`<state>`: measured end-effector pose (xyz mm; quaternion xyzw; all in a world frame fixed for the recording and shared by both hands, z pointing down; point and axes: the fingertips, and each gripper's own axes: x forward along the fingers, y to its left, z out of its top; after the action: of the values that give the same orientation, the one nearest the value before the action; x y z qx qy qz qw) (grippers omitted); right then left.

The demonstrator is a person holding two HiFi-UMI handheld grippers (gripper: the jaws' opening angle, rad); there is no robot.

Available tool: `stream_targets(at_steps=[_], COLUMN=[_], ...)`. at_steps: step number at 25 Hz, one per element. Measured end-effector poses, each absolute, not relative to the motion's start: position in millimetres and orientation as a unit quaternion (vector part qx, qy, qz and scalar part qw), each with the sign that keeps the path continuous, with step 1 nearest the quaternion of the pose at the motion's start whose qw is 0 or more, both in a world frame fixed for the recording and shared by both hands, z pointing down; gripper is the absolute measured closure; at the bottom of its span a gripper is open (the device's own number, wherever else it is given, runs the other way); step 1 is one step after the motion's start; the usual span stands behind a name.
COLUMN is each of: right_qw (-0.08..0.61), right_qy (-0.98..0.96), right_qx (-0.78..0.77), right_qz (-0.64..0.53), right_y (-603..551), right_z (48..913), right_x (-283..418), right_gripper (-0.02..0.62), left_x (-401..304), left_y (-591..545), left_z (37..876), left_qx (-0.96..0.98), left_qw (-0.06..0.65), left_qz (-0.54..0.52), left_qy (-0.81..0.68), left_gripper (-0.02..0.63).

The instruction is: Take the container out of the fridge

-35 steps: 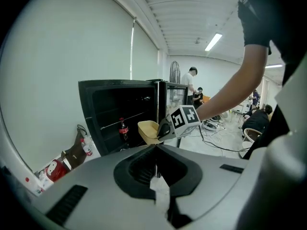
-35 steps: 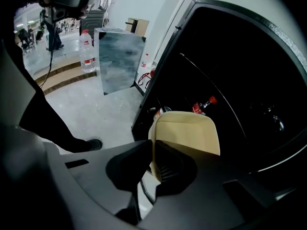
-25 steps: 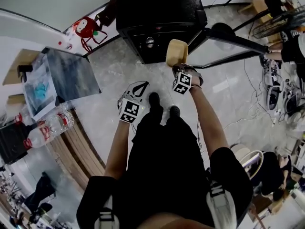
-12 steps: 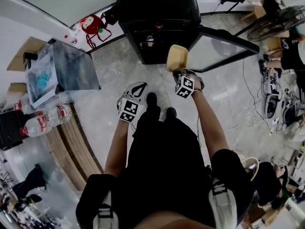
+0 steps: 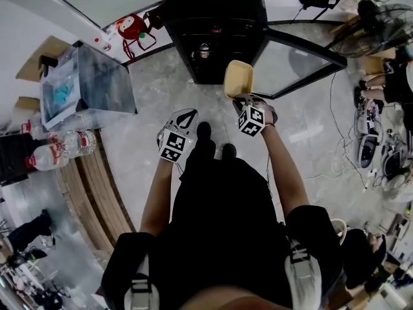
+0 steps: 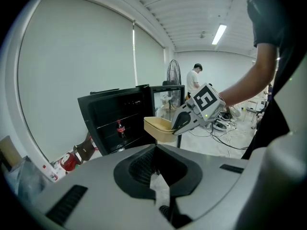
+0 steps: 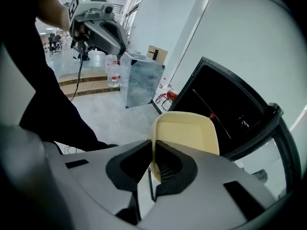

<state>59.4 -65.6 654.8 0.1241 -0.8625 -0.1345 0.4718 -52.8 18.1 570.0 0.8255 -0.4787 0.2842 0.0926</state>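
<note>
A beige plastic container (image 5: 237,79) hangs in the air in front of the open black fridge (image 5: 216,24), clear of its shelves. My right gripper (image 5: 244,102) is shut on its near rim. In the right gripper view the container's wall (image 7: 187,133) runs between the jaws of that gripper (image 7: 153,166). My left gripper (image 5: 184,118) is lower and to the left, over the floor, shut with nothing in it. In the left gripper view its jaws stand together (image 6: 156,171), and the container (image 6: 160,127) shows beyond them. A cola bottle (image 6: 119,128) stands on a fridge shelf.
The fridge's glass door (image 5: 300,57) stands open to the right. A glass-sided box (image 5: 87,89) and water bottles (image 5: 58,150) are on the left beside a curved wooden step (image 5: 90,192). A red toy (image 5: 132,26) lies by the wall. Cables and gear (image 5: 374,147) cover the right floor.
The right gripper still holds the container before the open fridge, barely moved. The head view has drifted, so the box and bottles sit slightly higher. The left gripper stays put.
</note>
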Motion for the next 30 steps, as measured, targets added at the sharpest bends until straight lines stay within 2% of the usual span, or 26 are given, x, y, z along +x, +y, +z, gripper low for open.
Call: stream_targets(at_steps=[16,30], right_qw=[0.455,0.442], right_qy=[-0.873,-0.881], right_qx=[0.118,0.123], right_qz=[-0.131,-0.116], right_y=[-6,14], right_z=[651,654], right_x=[119,142], right_gripper=[0.574,0.574], left_x=[-4,1], left_y=[69,82], left_z=[572,568], left_qx=[0.812,0.8], left_qw=[0.092,0.088], left_qz=[0.293,0.301], left_qy=[-0.496,-0.511], left_gripper=[0.586,0.586])
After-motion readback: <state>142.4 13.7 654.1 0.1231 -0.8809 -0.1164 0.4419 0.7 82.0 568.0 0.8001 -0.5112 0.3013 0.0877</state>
